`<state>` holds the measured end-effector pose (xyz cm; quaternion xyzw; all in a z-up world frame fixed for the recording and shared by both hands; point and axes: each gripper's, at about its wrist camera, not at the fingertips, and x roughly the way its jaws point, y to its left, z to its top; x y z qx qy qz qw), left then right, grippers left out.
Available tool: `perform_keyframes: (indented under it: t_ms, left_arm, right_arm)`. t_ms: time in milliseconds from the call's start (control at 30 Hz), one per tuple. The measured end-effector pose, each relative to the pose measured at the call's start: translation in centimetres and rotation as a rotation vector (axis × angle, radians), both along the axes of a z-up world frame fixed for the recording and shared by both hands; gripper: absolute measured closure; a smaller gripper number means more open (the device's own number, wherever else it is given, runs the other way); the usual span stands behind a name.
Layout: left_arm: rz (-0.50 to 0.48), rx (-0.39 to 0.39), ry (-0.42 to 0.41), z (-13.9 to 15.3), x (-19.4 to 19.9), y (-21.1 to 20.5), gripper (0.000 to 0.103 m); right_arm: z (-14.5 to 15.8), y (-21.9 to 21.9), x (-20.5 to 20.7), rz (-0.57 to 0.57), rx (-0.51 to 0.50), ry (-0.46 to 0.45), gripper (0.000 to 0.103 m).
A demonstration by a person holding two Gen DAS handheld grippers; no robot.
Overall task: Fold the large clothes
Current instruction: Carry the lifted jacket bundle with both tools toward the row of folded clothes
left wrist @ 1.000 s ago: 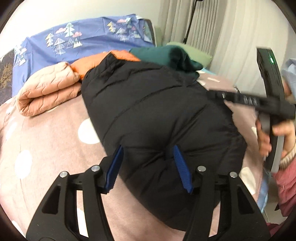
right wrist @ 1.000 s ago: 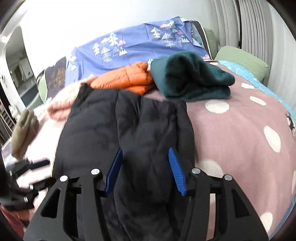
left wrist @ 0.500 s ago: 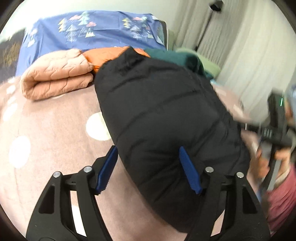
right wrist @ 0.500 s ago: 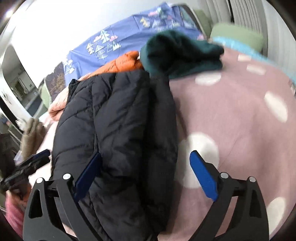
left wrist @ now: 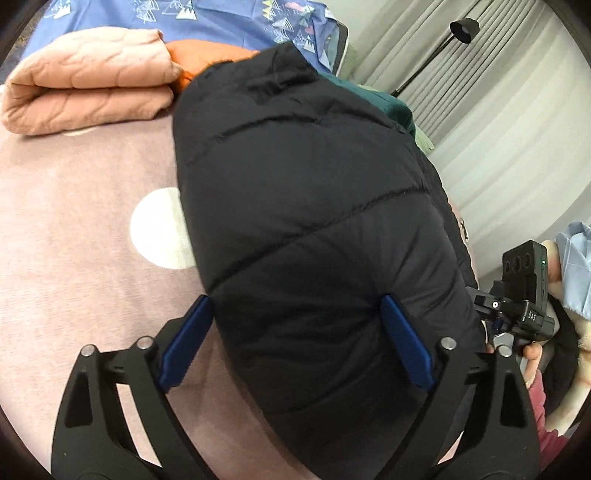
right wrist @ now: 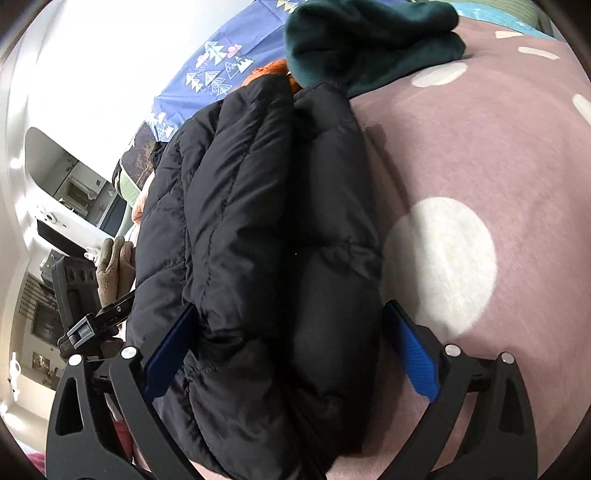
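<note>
A black puffer jacket (left wrist: 310,206) lies folded lengthwise on the pink dotted bedspread (left wrist: 74,229); it also shows in the right wrist view (right wrist: 266,236). My left gripper (left wrist: 295,339) is open, its blue pads on either side of the jacket's near end, low over it. My right gripper (right wrist: 291,354) is open wide and straddles the jacket's near end from the other side. The right gripper's body shows at the right of the left wrist view (left wrist: 524,295); the left one shows at the left of the right wrist view (right wrist: 92,321).
A folded peach quilt (left wrist: 92,81), an orange jacket (left wrist: 207,55) and a dark green garment (right wrist: 369,40) lie behind the black jacket. A blue tree-print sheet (right wrist: 214,70) covers the headboard. Curtains and a floor lamp (left wrist: 461,29) stand at the right.
Both grippers have opened wider and dropped closer to the jacket's near end. The views tilted, and the jacket now fills more of each frame.
</note>
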<state>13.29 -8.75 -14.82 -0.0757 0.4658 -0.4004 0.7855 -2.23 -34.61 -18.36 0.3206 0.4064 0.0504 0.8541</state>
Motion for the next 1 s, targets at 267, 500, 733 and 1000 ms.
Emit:
perform_keyframes:
  t_ms: [267,500,733,1000]
  left_arm:
    - [-0.030,-0.028,0.021,-0.7,0.9,-1.7,0.005]
    - [-0.042,-0.057,0.046,-1.4,1.4,-2.7,0.005]
    - [-0.048,-0.077,0.057,-1.7,1.8,-3.1,0.005]
    - [-0.061,-0.057,-0.033,-0.2,0.6,-3.8,0.023]
  right_arm:
    - [-0.6,-0.4,-0.1,0.000,0.068,-0.021,0.027]
    - [-1.1,-0.6,-0.8,0.001,0.080,-0.027,0.028]
    - [-1.0,-0.4,-0.8,0.009,0.076,-0.038,0.034]
    - [-1.1,0.2,-1.3,0.014,0.086,-0.055,0.048]
